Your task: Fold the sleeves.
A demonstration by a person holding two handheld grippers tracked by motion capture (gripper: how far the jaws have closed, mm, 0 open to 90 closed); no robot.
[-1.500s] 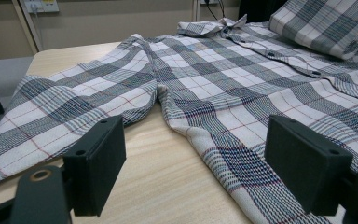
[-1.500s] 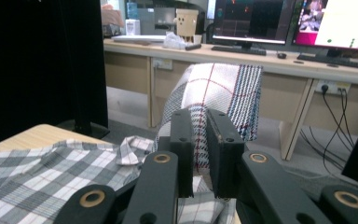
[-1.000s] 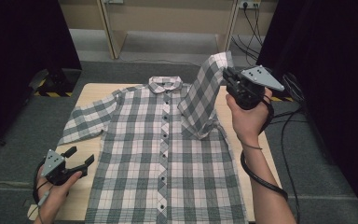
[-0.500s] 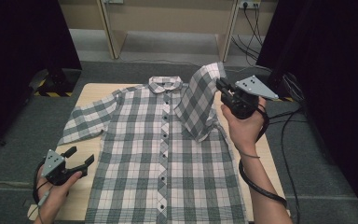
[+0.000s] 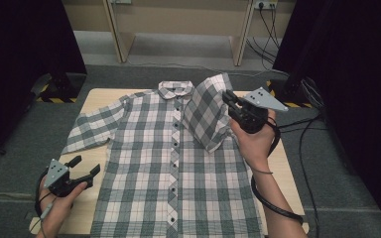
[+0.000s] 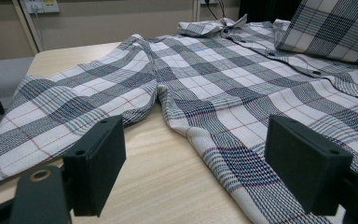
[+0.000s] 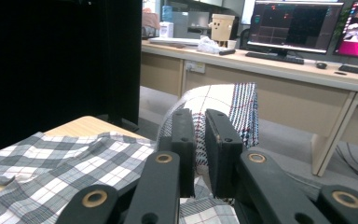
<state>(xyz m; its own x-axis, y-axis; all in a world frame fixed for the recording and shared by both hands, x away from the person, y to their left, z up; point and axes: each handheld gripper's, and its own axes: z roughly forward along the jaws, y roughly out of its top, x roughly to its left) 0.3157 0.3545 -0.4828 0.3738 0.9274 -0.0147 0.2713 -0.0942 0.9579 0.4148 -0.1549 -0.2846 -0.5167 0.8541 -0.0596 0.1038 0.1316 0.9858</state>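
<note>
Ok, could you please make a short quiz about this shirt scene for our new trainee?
1. True or false: the right hand-held gripper is shut on the shirt's sleeve.
2. How do the jaws of the left hand-held gripper stand? A) shut on the hem B) open, holding nothing C) shut on the collar
3. Fill in: the shirt lies flat on the table with its buttoned ____ facing up.

Key: 1 true; 2 B; 3 front.
</note>
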